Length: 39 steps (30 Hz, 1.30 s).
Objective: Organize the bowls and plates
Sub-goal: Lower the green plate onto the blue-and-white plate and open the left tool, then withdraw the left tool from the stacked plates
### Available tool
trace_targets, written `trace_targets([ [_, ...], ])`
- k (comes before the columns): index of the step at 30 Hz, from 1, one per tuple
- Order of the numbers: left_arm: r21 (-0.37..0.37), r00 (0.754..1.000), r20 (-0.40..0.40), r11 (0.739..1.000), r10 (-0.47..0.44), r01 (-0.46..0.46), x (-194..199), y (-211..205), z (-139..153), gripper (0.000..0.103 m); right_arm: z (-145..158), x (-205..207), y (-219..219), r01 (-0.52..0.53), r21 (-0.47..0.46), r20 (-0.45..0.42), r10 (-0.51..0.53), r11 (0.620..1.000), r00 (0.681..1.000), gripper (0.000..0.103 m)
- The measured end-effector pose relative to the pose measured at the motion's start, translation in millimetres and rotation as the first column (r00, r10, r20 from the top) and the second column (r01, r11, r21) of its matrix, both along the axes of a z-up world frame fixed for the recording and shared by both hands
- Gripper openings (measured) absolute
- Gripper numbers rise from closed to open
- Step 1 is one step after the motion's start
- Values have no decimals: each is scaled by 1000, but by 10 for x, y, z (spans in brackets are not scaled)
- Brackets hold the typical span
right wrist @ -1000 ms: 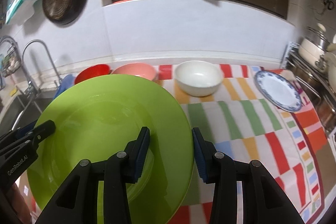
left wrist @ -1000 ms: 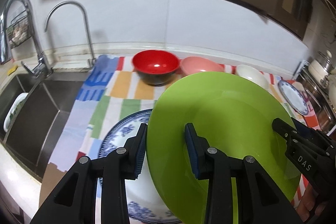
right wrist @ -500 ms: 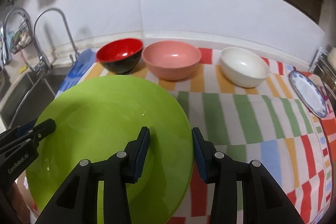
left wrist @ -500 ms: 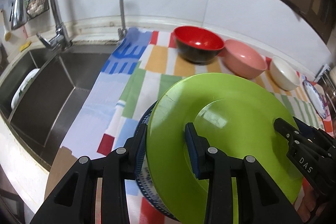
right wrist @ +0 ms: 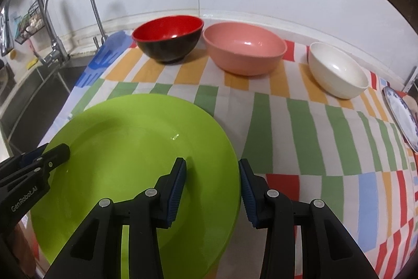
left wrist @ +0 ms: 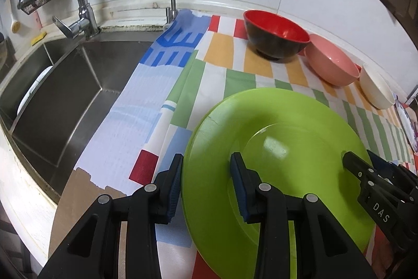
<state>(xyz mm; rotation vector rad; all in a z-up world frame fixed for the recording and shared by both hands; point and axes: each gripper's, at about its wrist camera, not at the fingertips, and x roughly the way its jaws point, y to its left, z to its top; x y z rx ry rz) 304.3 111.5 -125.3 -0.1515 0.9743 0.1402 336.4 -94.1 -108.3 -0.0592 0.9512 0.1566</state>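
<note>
The green plate [left wrist: 282, 148] has come down lower over the striped cloth [right wrist: 300, 127]. The left tool [left wrist: 206, 184] and right tool [right wrist: 213, 187] each grip its rim.

both wrist cams close, angled steeply down along gripper fingers; shared ahead: green plate [left wrist: 274, 148] [right wrist: 135, 148], three bowls, tabletop [left wrist: 214, 75] [right wrist: 300, 127].

Blue-rimmed plate [right wrist: 403, 119] cut by edge
</note>
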Motion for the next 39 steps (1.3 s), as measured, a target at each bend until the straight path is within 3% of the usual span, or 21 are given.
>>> trace_targets([
  [9,5,1000,-19,1000,10,-10,20,9,-90,37,-103,17,69,-18,-30,-15,17,999,1000,42],
  [17,61,999,44,998,8,-11,-52,-71,77,63,-53,-10,17,-13,-36,8,13,999,1000,43],
  [24,91,991,126,995,-49,37,-158,-302,357,72,157,-141,-145,12,-20,73,-10,1000,997,61],
  [30,118,974,202,990,-106,83,-250,-586,627,84,413,-316,-358,46,-16,145,-43,999,989,70],
  [39,111,936,274,974,-220,197,-308,-1165,919,90,781,-597,-831,124,-16,252,-116,992,961,78],
])
